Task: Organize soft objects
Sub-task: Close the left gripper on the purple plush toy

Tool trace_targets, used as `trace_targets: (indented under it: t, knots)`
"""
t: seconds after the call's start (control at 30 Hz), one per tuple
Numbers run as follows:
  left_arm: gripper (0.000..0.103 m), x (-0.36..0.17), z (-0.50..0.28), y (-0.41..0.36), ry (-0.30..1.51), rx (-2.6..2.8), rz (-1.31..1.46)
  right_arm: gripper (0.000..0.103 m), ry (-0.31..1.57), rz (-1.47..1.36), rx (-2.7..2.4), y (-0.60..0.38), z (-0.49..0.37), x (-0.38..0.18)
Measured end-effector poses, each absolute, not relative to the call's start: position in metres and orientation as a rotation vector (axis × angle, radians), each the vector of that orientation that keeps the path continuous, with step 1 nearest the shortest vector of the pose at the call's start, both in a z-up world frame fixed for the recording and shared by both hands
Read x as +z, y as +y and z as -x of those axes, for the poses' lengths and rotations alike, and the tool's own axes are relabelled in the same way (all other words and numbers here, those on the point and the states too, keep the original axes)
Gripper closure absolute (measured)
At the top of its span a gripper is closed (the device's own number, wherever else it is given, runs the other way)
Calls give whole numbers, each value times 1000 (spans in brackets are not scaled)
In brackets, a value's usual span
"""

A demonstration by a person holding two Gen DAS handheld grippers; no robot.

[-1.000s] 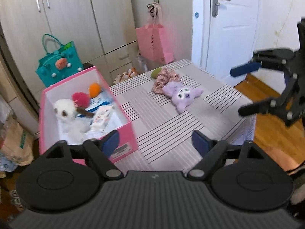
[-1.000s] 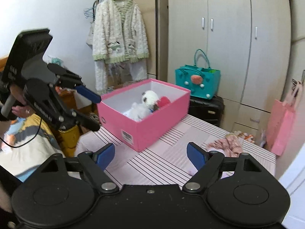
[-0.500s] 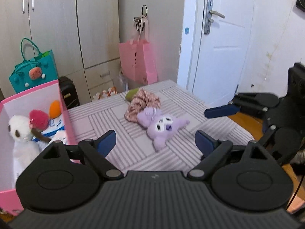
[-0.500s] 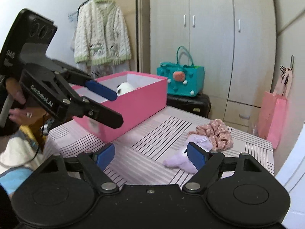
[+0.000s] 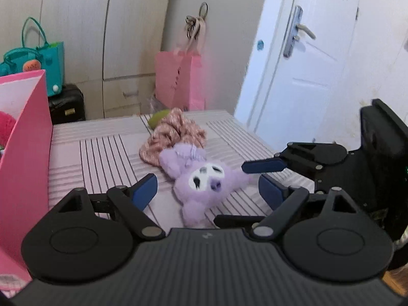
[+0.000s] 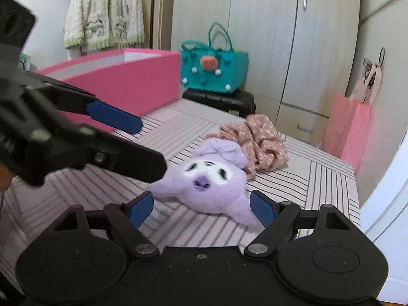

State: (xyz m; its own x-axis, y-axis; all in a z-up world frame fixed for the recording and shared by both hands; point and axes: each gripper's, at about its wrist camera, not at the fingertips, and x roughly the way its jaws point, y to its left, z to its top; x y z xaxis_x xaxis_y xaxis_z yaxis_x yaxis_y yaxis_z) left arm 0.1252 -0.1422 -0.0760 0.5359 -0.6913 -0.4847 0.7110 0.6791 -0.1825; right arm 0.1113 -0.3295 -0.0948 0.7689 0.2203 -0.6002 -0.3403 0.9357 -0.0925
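The left gripper (image 5: 207, 191) hangs low over the striped table (image 5: 102, 153) with its blue pads spread wide. Its jaws have just been closing a little, yet nothing is pinched: the purple plush toy (image 5: 204, 178) lies on the cloth between and just beyond the pads, with clear gaps on both sides. The right gripper (image 6: 201, 205) is likewise wide apart and holds nothing. In its own view the plush toy sits just past its fingertips, face up, with one purple limb reaching close to the right-hand pad; whether they touch cannot be told.

Taking the plush toy as the landmark, the two grippers close on it from opposite sides. In the left wrist view the other tool's blue finger (image 5: 265, 165) points at the toy's side from the right, near it but apart.

Just behind the plush toy, touching its head, lies a crumpled pink floral cloth (image 5: 176, 134). Behind that cloth a small green object (image 5: 158, 119) peeks out, too hidden to identify.

Well off to the plush toy's left stands the pink box (image 5: 28, 153) on the same table, something bright pink (image 5: 6, 130) showing inside it.

Farther behind the toy, beyond the table's edge, a teal bag (image 6: 214, 71) rests on a black case (image 6: 224, 102), and a pink paper bag (image 5: 181, 79) hangs against the wardrobe (image 5: 102, 25).
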Motion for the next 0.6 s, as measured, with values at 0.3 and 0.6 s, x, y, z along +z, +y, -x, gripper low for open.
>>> trace_targets:
  t: [0.3, 0.6]
  knots:
    - [20, -96, -146, -169, 562, -747, -52, 17, 731, 81, 437, -347, -144, -103]
    - [54, -117, -162, -163, 684, -774, 98, 32, 712, 164, 420, -337, -142, -113]
